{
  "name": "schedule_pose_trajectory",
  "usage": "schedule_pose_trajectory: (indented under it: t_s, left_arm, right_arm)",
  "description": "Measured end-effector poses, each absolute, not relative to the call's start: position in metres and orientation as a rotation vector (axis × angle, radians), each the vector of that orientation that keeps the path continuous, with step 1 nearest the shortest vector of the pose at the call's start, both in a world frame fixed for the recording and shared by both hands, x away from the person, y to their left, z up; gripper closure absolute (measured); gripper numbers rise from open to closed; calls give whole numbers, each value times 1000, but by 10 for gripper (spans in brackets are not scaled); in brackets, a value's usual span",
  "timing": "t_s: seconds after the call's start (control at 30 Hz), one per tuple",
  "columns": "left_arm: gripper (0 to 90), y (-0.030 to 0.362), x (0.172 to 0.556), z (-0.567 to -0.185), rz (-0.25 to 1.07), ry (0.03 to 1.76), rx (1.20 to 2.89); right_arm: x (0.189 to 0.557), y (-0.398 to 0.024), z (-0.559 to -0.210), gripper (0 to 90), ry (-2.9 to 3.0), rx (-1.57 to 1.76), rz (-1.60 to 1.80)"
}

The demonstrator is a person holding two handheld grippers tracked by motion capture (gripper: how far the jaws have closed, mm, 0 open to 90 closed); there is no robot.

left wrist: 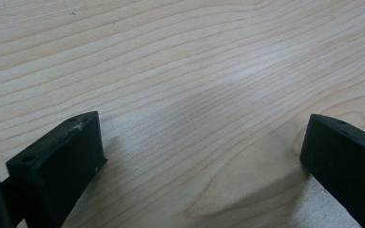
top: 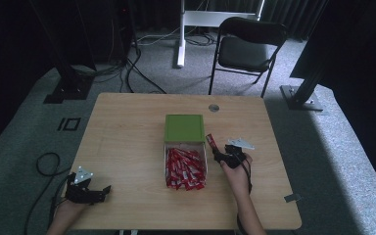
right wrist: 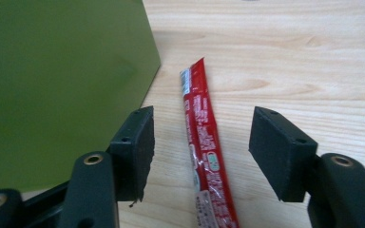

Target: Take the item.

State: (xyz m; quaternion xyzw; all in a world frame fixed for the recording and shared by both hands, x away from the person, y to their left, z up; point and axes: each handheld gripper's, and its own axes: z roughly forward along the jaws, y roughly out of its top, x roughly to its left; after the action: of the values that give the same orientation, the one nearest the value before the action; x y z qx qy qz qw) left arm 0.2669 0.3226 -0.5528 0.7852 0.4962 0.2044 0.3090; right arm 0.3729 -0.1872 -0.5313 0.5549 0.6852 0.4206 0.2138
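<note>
Item: red sachet (right wrist: 202,142), one slim foil stick, lying flat on the table (top: 127,127) just beside the green box lid (right wrist: 62,90), right of centre. Handling: judged light, limp and slick, likely buckling if pinched at an end; a mid-length grip across the narrow width is looking safest. Right gripper (right wrist: 200,152) is standing spread, pads either side, not touching it. Left gripper (left wrist: 202,156) is resting spread near the front left corner. Open box (top: 186,169) is holding, apparently, matching sachets.
</note>
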Motion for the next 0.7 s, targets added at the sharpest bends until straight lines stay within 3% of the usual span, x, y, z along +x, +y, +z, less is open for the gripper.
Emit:
schedule_pose_trajectory:
  t_s: [0.7]
  left_arm:
    - [14, 323, 267, -553, 540, 1311, 2075]
  right_arm:
    - [348, -227, -520, 305, 1850, 1520, 1147]
